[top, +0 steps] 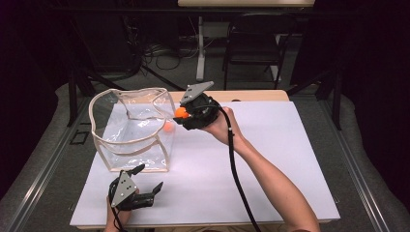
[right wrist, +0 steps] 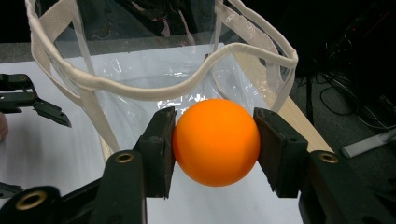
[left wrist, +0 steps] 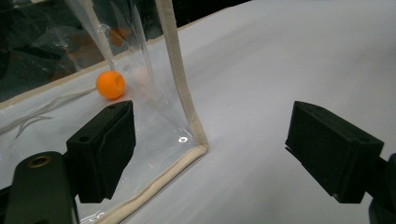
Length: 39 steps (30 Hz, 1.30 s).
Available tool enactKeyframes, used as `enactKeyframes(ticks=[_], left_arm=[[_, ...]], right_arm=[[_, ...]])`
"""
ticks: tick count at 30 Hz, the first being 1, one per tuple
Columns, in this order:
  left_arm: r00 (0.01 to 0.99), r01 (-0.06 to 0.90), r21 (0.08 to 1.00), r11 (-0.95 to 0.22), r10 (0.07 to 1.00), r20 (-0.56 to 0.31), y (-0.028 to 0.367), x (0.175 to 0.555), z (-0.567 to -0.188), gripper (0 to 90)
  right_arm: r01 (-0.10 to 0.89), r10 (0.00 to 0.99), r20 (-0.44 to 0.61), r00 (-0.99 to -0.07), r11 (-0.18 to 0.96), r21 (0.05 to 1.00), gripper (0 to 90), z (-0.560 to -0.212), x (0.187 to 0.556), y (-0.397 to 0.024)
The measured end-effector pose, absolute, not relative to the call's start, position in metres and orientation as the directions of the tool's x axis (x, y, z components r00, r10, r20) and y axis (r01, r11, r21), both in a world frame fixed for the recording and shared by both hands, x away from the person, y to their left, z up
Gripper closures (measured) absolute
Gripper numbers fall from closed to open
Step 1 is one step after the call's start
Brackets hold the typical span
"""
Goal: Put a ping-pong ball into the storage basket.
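Right gripper (right wrist: 215, 144) clamping orange ball (right wrist: 216, 141), beside clear bag (right wrist: 154, 88) rim

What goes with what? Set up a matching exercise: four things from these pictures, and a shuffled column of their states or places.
Things:
1. right gripper
2. left gripper
3. clear bag
4. second orange ball

States or places:
A. jaws open, nothing between the pads
B. lying on the bag's floor
C. shut on an orange ball
D. standing open-topped on the white table

Pairs: 1-C, 2-A, 3-D, 4-B
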<state>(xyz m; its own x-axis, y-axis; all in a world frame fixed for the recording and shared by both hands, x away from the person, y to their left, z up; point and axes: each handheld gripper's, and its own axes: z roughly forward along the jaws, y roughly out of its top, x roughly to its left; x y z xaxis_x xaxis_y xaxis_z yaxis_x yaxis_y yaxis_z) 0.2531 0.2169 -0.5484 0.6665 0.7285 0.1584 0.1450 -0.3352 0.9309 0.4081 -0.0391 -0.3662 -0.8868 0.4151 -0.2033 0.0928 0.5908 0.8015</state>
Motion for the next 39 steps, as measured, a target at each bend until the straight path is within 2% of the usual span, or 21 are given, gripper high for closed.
enactKeyframes(ticks=[39], left_arm=[[0.663, 0.141, 0.932, -0.333, 0.731, 0.160, 0.218, 0.253, -0.548, 15.8]], right_arm=[[0.047, 0.427, -0.229, -0.875, 0.545, 0.837, 51.1, -0.348, 0.406, -0.029]])
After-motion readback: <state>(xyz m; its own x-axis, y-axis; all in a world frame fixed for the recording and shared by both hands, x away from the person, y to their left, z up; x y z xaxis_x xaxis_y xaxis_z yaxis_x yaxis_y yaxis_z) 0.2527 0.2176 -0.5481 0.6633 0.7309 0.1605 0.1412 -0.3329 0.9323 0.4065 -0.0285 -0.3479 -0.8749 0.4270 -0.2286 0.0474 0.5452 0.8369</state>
